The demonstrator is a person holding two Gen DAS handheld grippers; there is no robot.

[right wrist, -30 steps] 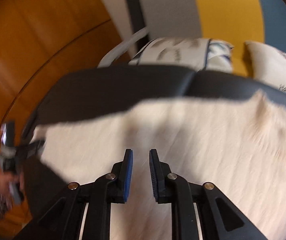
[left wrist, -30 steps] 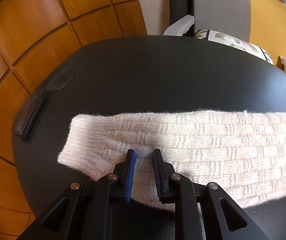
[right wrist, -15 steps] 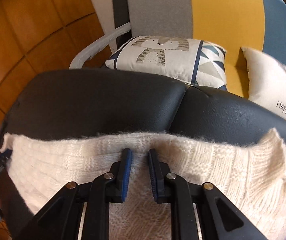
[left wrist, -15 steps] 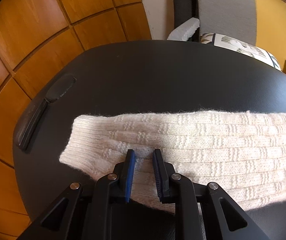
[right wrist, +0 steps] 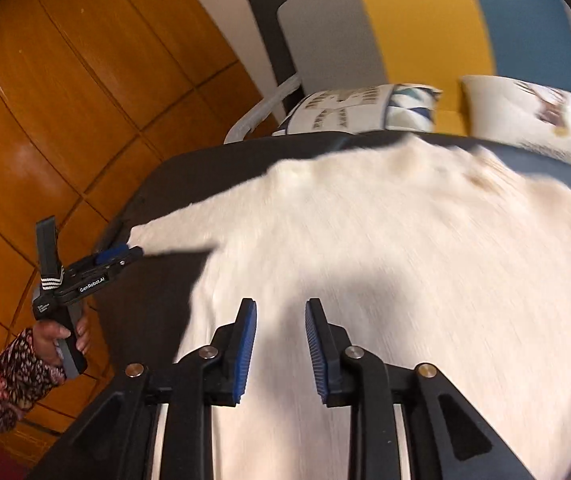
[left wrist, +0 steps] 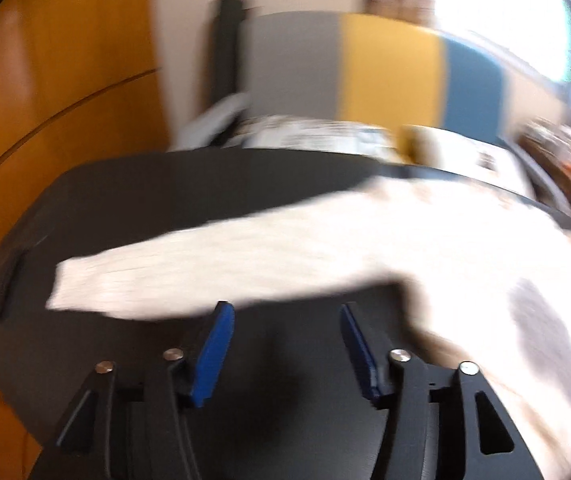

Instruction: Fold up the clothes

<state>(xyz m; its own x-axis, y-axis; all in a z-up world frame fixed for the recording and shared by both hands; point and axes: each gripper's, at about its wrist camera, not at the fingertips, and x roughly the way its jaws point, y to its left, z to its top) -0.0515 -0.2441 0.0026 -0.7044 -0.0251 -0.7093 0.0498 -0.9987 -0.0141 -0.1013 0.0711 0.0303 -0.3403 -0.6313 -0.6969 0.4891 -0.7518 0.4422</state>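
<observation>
A: From the left wrist view, what do you get?

B: The left claw [left wrist: 283,312], its blue pads wide apart and still spreading, with nothing between them. Just beyond the tips lies the cream knitted sweater [left wrist: 245,264]; one sleeve [left wrist: 133,284] reaches toward the left edge of the black padded surface [left wrist: 145,200]. The picture is badly smeared, so I cannot read the knit or tell whether the left pad brushes the sleeve's hem.

A: The right wrist view is sharper. The right claw [right wrist: 280,320] has its pads a small way apart and parting, over the sweater's body [right wrist: 405,260]; no cloth is pinched between them. The sweater covers most of the right part of the black surface [right wrist: 213,168], its far hem close to the back edge.

B: Can you see my claw from there?

A: Yes, something your own camera cannot give: the whole left tool [right wrist: 85,276] from the side, held by a hand [right wrist: 55,340] in a patterned sleeve [right wrist: 9,384], its tip at the sleeve's end [right wrist: 153,236] near the left edge. Whether they touch I cannot tell.

B: Behind, I only get blurred cushions.

A: Here they are clearer: two printed cushions [right wrist: 365,114] against a grey, yellow and blue backrest [right wrist: 417,20], with wooden panelling [right wrist: 65,100] to the left.
</observation>
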